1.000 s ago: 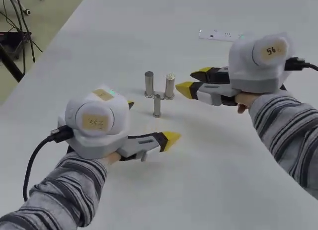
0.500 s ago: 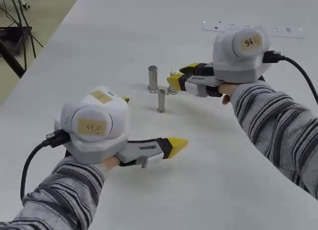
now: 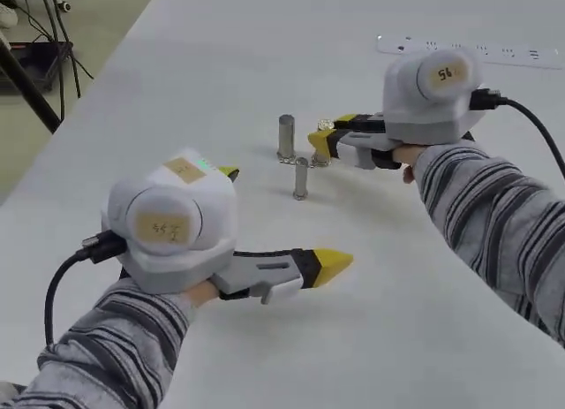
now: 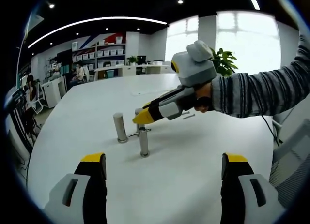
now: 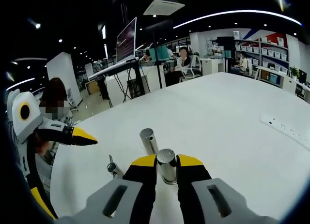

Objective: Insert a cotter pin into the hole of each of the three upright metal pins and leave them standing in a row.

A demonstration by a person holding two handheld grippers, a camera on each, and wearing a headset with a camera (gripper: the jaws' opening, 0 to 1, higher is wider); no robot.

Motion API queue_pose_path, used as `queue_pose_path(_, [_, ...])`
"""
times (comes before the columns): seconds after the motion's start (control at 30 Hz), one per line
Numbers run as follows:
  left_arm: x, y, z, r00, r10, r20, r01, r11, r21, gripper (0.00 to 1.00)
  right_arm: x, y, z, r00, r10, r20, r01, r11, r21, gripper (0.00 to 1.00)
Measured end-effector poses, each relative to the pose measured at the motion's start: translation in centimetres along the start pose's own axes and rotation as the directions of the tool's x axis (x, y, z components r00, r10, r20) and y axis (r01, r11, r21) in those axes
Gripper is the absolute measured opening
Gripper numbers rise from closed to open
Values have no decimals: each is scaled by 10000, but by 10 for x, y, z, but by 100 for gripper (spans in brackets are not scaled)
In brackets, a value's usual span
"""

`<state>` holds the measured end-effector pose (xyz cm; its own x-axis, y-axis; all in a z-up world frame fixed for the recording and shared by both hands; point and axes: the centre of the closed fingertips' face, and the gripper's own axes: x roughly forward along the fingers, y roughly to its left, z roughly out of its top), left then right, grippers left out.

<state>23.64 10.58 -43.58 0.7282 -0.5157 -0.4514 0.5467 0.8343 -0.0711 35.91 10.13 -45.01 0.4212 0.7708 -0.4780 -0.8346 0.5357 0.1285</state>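
Steel pins, three, all upright on the white bench point(image 3: 221, 56), grouped in a triangle. The clamped pin point(image 5: 167, 168) stands between the yellow tips of my right tongs point(image 5: 167, 160) — jaws closed against both its sides. The far pin point(image 5: 148, 139) is just beside it; the near pin point(image 3: 301, 177) stands a little apart. My left tongs point(image 4: 163, 158) — jaws wide apart, short of the pins.
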Motion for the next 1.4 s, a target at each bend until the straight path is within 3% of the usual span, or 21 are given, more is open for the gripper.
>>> queue_pose_path(0.27, [-9,1,-4,9995,285,-152,-277,9984,486,99,-3,1,1,9994,-291,192,296,9992,-274,9])
queue_pose_path(0.43, [-9,4,-4,9991,376,-201,-364,9978,562,99,-10,-3,-3,9984,-552,-130,541,9957,-751,8])
queue_pose_path(0.8, [-7,4,-4,9990,396,-212,-383,9974,603,99,-43,-3,-18,9961,-828,-306,790,9910,-1081,8])
queue_pose_path(1.27, [-5,8,2,9992,406,-12,-405,9979,496,99,-73,26,-29,9940,-1034,-349,1005,9919,-772,8])
queue_pose_path(1.4, [-6,8,4,9991,432,42,-433,9979,486,99,-77,34,-33,9936,-1057,-408,1013,9899,-993,8])
